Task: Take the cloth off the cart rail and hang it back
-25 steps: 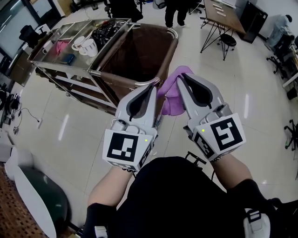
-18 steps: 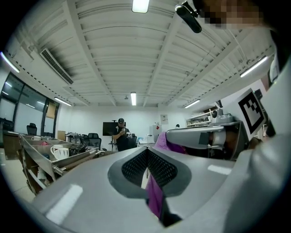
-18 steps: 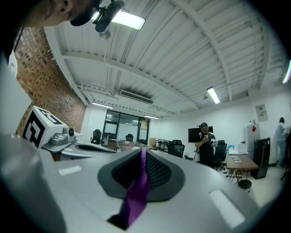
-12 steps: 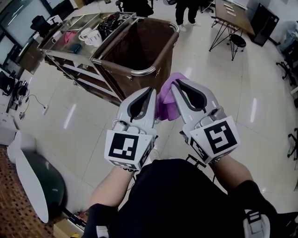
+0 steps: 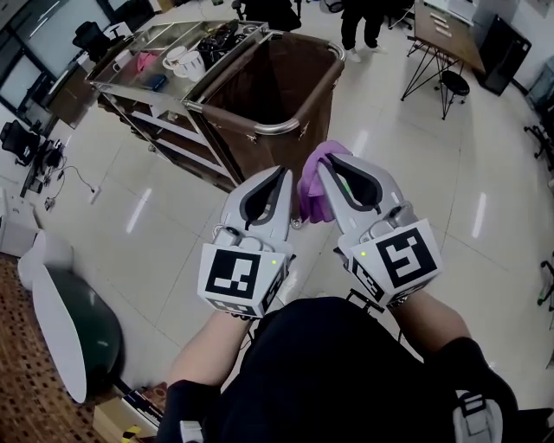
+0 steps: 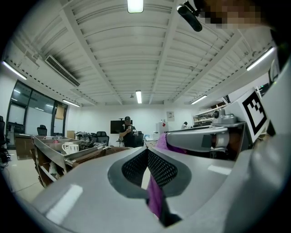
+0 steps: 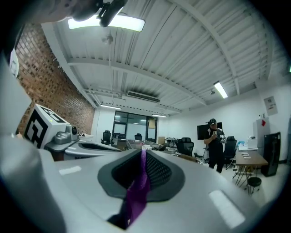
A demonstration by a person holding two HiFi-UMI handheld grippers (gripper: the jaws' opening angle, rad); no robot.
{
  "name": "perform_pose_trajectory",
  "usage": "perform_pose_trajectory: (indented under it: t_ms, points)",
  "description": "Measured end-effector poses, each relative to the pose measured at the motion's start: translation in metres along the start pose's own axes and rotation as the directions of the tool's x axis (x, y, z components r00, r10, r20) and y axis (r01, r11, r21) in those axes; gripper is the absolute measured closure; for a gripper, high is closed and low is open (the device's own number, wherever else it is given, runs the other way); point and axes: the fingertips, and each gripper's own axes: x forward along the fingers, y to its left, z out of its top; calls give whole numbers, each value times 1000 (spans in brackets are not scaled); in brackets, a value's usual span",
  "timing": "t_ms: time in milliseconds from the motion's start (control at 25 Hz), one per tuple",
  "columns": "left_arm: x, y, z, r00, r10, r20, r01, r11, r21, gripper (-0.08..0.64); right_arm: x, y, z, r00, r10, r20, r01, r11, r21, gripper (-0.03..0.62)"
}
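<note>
While you hold both grippers side by side at mid-frame in the head view, the purple cloth (image 5: 313, 177) sits bunched between their tips, off the cart (image 5: 138, 95) and in the air over the pale floor (image 5: 173, 225). L side: your left gripper (image 5: 281, 171) has its jaws pressed together on a strip of the cloth; in the left gripper view (image 6: 147, 150) that strip (image 6: 155, 200) runs down the seam between the mesh pads. R side: your right gripper (image 5: 325, 164) is clamped on the cloth too; in the right gripper view (image 7: 143, 153) a thin purple band (image 7: 136, 195) is nipped between the pads, w/ the jaws nearly together. Most of the fabric bulges up near the right gripper's tip, center of the head view. The cart's curved metal rail (image 5: 277, 130) is just above the grippers in the frame, apart from the cloth, no contact seen. Behind the rail hangs the cart's brown bag (image 5: 268, 82), mouth open. Upper left of the frame: the cart's steel top tray w/ two white mugs (image 5: 184, 60). Top edge, right of center: a person (image 5: 359, 17) stands on the floor, only legs in view.
</note>
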Motion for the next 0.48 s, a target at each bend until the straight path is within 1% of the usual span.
perform_pose_trajectory:
  t_ms: [360, 480]
  points:
    - [-13, 4, 8, 1000, -30, 0, 30, 999, 15, 561, 6, 19, 8, 1000, -6, 0, 6, 1000, -5, 561]
    - [-18, 6, 8, 1000, -30, 4, 30, 1000, 5, 561, 7, 23, 9, 1000, -5, 1, 5, 1000, -5, 561]
